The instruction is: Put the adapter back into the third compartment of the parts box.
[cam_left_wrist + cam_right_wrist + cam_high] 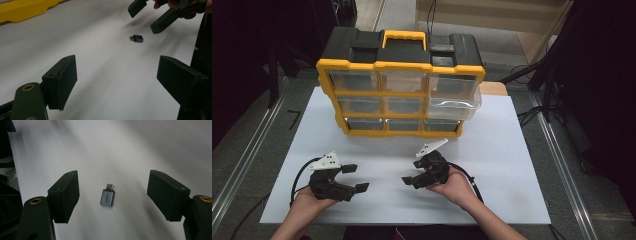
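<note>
Adapter (107, 197), small and grey with a short plug at one end, lay flat on the white tabletop (140, 150) between the wide-apart jaws of your right tool (113, 195), touching neither pad. Lettering on its top face was too small to read. In the high view your right tool (410, 173) hung low over the sheet, and the adapter itself was hard to make out there beneath it. Your left tool (117, 82) also stood with its jaws spread, gripping nothing, with the adapter (137, 38) lying well ahead of it and your right tool's (146, 17) jaws above that. Farther back stood the yellow-and-black drawer organizer (399, 85), one clear drawer (454, 107) on its right side pulled partly out; its contents could not be told.
</note>
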Available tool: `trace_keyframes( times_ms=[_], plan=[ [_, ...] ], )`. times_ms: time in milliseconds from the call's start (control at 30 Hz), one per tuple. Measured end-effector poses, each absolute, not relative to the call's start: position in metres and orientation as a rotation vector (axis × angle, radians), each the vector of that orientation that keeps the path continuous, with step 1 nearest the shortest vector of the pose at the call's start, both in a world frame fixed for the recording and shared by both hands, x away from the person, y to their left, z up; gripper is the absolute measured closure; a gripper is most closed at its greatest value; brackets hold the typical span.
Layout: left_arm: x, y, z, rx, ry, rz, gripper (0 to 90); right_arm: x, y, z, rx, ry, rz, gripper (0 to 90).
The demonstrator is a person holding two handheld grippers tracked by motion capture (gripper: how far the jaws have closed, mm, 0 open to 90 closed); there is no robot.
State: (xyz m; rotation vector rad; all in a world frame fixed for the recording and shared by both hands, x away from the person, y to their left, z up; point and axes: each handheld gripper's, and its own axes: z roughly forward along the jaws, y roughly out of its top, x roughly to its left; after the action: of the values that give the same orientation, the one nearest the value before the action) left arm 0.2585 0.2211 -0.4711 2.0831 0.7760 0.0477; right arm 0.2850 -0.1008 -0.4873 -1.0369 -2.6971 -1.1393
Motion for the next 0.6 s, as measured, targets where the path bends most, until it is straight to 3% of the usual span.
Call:
trace_keyframes(
  times_ms=[267,600],
  plan=[
    [0.258,0.221,-0.471,2.085,0.775,0.049,17.7,0.282,-0.096,-0.494,-1.025,-2.722,-1.091,25.2],
    [0.259,0.222,-0.471,2.087,0.783,0.054,17.8,0.278,-0.089,-0.501,-1.011,-2.782,-1.034,33.5]
  ],
)
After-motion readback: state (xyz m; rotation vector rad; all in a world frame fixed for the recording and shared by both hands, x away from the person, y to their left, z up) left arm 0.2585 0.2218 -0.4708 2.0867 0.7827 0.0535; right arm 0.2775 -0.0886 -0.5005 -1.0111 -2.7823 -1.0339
